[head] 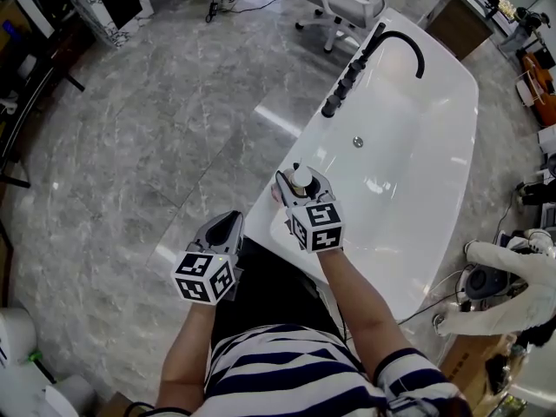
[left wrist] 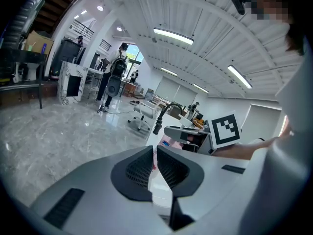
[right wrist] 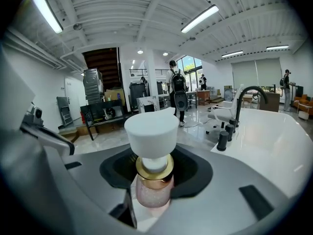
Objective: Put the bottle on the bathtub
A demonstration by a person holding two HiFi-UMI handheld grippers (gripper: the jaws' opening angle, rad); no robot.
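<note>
Our right gripper [head: 298,189] holds the bottle [head: 301,177], its jaws closed on the pink body below the gold collar and white cap. The bottle stands upright over the near left rim of the bathtub [head: 460,120]. Its base seems to touch the rim, though the jaws hide it. Our left gripper [head: 231,225] hangs over the floor [head: 130,146] just beside the tub, jaws drawn almost together with nothing between them. A black faucet [head: 401,43] arches over the far end.
</note>
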